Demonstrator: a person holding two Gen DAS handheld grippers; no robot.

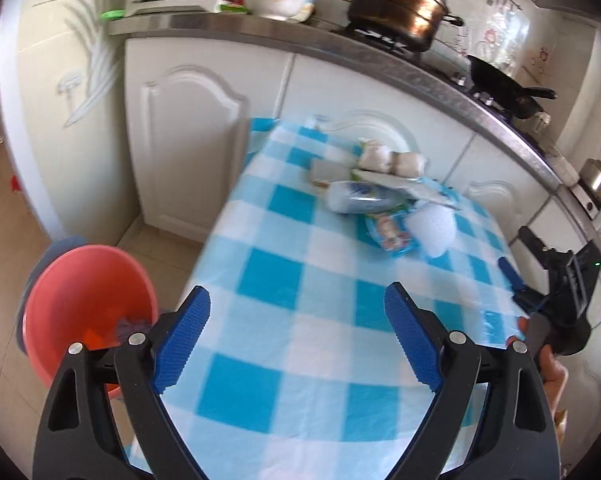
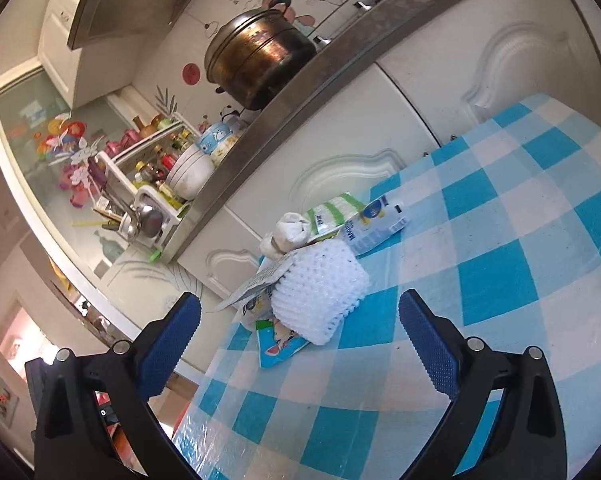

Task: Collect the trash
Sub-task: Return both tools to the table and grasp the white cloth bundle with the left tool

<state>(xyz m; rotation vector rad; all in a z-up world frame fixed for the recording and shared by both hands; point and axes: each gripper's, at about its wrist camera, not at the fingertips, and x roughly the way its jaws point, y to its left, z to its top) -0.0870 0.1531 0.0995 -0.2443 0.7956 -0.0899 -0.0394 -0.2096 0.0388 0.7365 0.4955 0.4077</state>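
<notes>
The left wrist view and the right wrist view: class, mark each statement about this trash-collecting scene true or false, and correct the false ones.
1. Both tongs are empty. True: the left tongs and the right tongs stand open with nothing between the pads.
2. The trash lies in a red basin. False: the white foam net and the wrappers lie on the blue checked tablecloth.
3. A red basin stands beside the table, lower than its top. True.
4. The copper-coloured pot sits on the tablecloth. False: it sits on the stove, on the counter.
</notes>
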